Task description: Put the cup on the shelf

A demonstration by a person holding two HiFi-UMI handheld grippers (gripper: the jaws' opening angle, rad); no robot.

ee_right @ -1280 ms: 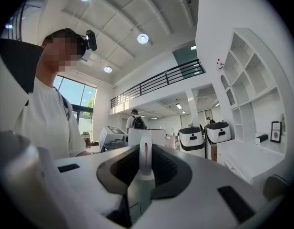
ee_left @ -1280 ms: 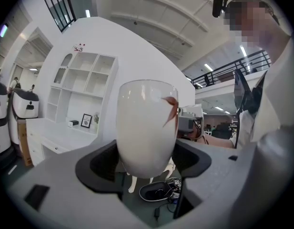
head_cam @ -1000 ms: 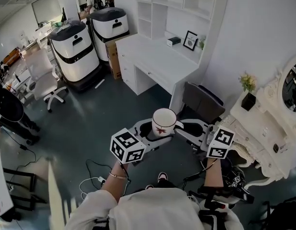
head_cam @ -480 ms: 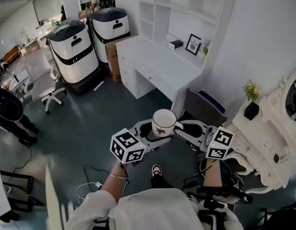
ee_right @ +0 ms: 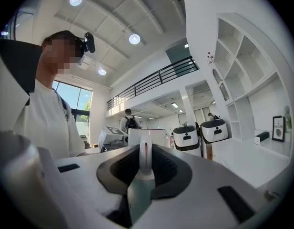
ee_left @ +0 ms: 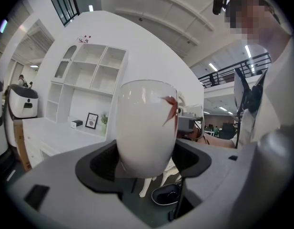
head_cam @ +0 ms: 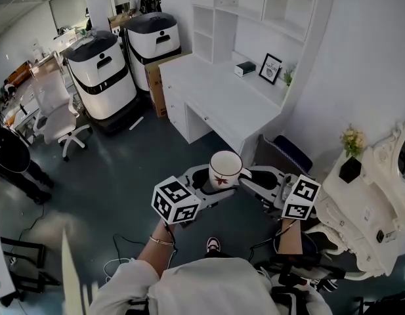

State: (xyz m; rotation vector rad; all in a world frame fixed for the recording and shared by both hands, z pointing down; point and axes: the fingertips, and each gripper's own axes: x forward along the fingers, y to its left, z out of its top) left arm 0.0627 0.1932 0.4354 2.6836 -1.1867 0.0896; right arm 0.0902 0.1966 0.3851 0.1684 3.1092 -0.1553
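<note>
A white cup (head_cam: 225,168) with a red mark hangs upright in the air in front of me, held by both grippers. My left gripper (head_cam: 205,181) is shut on the cup's round body (ee_left: 147,128), which sits between its dark pads (ee_left: 101,163). From the other side, my right gripper (head_cam: 256,176) is shut on the cup's handle (ee_right: 145,157), a thin white loop standing between its jaws. The white shelf unit (head_cam: 255,8) rises above a white desk (head_cam: 222,100) ahead of me, and it also shows as the shelf (ee_left: 85,80) and the shelf (ee_right: 242,66).
Two white-and-black machines (head_cam: 100,71) stand left of the desk, with a white office chair (head_cam: 54,110) nearby. A dark chair (head_cam: 281,151) is just past the cup. An ornate white dresser (head_cam: 373,195) with a potted plant (head_cam: 351,166) fills the right. A framed picture (head_cam: 271,69) stands on the desk.
Both grippers and the cup have travelled together toward the desk and shelf. The desk sits nearer and the dresser has slid toward the right edge. The grip looks unchanged.
</note>
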